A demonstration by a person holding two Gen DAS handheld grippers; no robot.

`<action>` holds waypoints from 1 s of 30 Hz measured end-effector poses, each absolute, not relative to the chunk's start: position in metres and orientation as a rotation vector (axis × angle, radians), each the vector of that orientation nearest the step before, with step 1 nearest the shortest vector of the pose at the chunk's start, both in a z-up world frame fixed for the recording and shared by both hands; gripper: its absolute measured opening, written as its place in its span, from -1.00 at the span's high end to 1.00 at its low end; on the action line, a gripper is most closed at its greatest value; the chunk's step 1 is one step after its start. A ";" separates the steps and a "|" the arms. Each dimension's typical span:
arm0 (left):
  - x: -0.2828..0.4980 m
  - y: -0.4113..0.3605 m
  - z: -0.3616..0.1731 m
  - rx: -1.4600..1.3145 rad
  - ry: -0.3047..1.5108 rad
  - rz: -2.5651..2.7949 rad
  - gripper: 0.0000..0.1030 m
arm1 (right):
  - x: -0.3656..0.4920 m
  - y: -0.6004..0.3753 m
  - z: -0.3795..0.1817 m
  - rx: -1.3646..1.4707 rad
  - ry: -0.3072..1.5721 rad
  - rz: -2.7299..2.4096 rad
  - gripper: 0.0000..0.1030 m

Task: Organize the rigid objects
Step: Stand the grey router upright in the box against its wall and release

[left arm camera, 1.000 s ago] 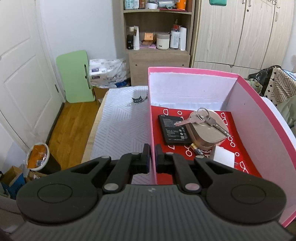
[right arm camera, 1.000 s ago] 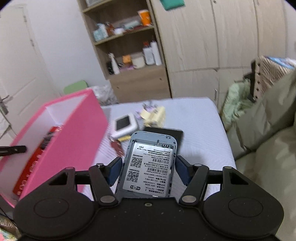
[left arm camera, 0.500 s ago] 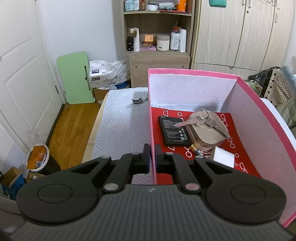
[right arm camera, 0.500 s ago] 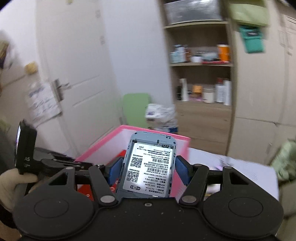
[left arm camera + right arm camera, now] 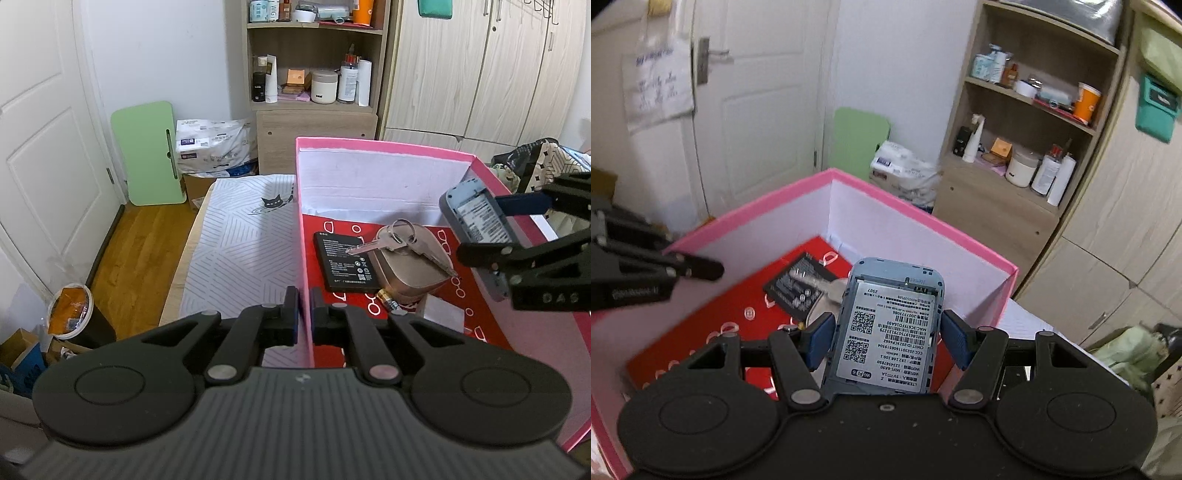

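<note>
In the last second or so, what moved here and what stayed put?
The right gripper, clamped on the grey WiFi router, swung from over the bed to above the pink box, entering the left camera's view. The left gripper stayed pinched on the box's near wall. The battery, keys and gold case inside haven't shifted.

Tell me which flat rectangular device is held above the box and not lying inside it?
The blue-grey WiFi router with the QR-code label, clamped in the right gripper over the pink box. The black battery lies flat on the box's red floor.
</note>
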State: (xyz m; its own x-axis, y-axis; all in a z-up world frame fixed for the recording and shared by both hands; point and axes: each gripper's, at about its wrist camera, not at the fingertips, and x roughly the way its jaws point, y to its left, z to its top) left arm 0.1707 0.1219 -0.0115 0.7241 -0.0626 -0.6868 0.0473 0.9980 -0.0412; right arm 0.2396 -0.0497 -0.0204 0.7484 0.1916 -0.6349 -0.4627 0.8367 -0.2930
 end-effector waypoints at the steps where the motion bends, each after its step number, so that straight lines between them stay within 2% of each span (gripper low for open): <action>1: 0.171 0.122 -0.012 -0.023 0.759 -0.061 0.89 | 0.241 -0.049 -0.021 -0.470 0.633 0.360 -0.31; 12: 0.171 0.122 -0.012 -0.017 0.759 -0.061 0.88 | 0.256 -0.043 -0.031 -0.530 0.696 0.312 -0.31; 14: 0.172 0.123 -0.012 -0.019 0.759 -0.061 0.88 | 0.255 -0.044 -0.029 -0.512 0.685 0.306 -0.40; 24: 0.171 0.122 -0.012 -0.014 0.759 -0.060 0.88 | 0.211 -0.092 0.015 -0.277 0.533 0.396 -0.50; 30: 0.171 0.121 -0.013 -0.012 0.760 -0.060 0.88 | 0.192 -0.142 0.022 -0.111 0.475 0.408 -0.51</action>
